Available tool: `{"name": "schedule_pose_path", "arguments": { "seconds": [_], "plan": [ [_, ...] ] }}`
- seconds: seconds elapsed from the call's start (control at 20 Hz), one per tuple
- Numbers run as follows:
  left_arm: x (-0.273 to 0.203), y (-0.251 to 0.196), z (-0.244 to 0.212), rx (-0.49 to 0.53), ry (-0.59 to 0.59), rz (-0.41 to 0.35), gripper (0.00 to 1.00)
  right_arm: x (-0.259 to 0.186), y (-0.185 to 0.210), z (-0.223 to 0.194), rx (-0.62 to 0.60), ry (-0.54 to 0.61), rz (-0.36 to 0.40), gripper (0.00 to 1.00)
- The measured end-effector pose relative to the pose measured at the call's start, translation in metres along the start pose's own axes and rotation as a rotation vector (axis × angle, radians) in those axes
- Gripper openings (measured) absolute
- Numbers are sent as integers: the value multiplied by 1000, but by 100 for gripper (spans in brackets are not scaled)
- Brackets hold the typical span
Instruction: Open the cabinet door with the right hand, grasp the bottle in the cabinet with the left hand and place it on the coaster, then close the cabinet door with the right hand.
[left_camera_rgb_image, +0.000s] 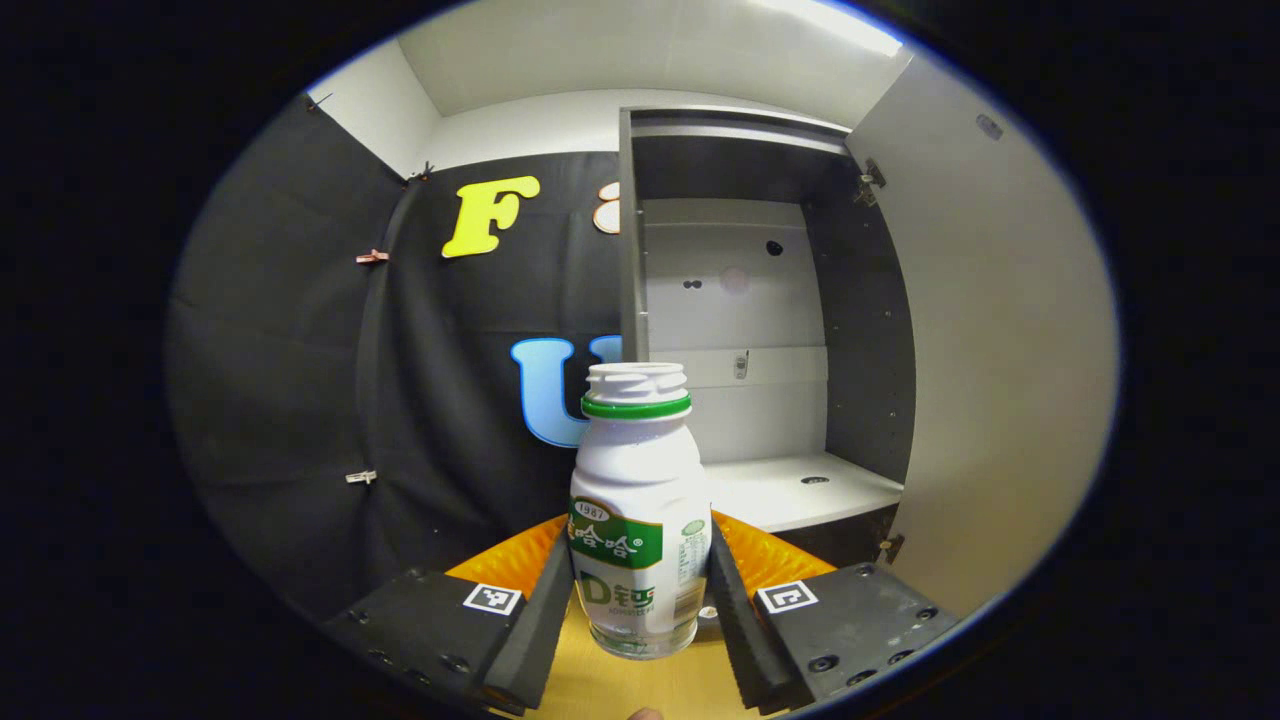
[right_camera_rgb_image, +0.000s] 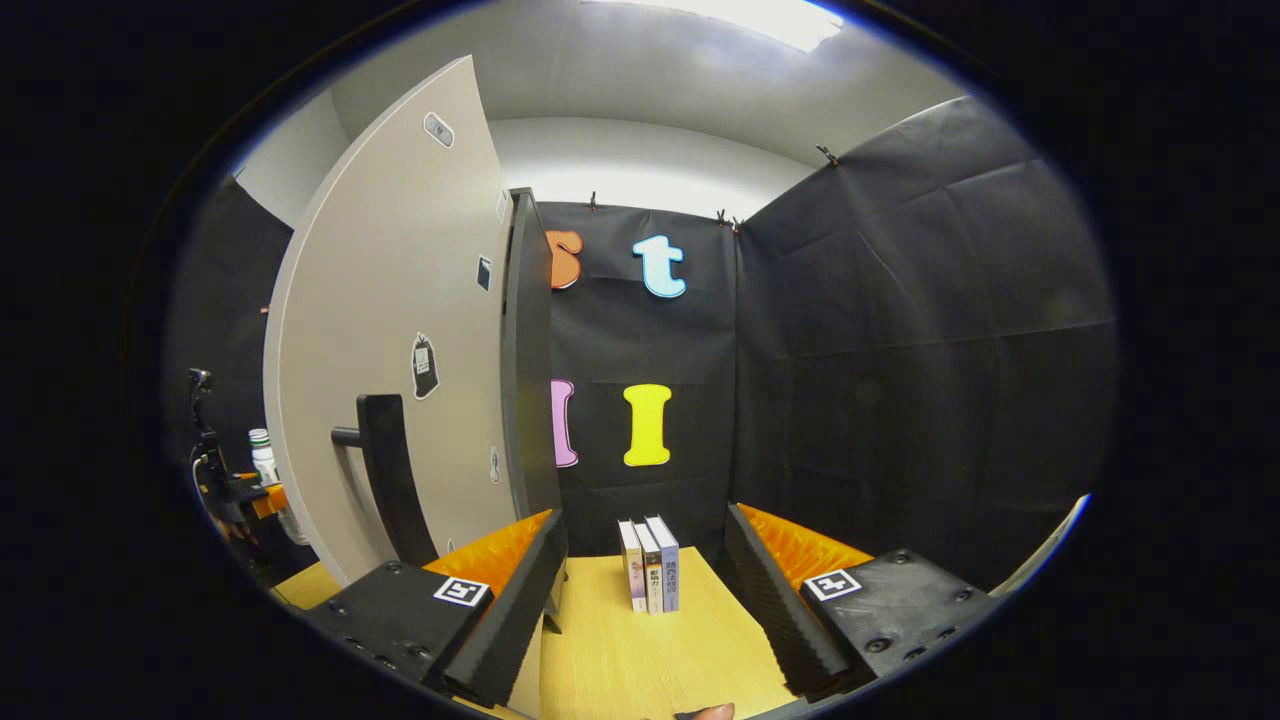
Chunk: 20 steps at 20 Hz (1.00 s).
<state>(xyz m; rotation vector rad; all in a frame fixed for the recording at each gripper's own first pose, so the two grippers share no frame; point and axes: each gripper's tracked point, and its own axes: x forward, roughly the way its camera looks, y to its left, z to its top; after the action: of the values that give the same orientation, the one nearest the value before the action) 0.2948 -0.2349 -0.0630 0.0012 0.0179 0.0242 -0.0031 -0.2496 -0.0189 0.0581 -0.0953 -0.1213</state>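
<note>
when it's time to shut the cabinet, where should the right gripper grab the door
Grip the dark handle on the open door's outer face. It is an upright bar standing off the panel, so bring the right gripper in from the front, one finger on each side.

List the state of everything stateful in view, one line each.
Door: swung wide open.
Cabinet: open, its shelf bare.
Bottle: upright, no cap, out of the cabinet, between the left gripper's fingers.
Left gripper: shut on the bottle.
Right gripper: open, holding nothing, beside the door handle.
Books: three, upright, side by side on the table.
</note>
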Motion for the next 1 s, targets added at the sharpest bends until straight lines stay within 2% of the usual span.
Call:
{"name": "schedule_pose_path", "arguments": {
  "seconds": [0.2,0.4,0.65,0.9,1.0],
  "plan": [
    [0,-2,-3,11,-14,-7,71,-1,4,-1,16,-3,-13,98],
    [7,7,-6,-32,5,-25,71,-1,-1,4,18,-23,-54,98],
    [3,-1,-9,2,-11,-54,71,-1,0,5,19,-26,-89,97],
    [9,7,-4,-9,37,-77,71,-3,0,5,38,-26,-124,97],
    [10,5,-3,-4,43,-79,71,-3,2,9,2,-41,-136,98]
  ]
}}
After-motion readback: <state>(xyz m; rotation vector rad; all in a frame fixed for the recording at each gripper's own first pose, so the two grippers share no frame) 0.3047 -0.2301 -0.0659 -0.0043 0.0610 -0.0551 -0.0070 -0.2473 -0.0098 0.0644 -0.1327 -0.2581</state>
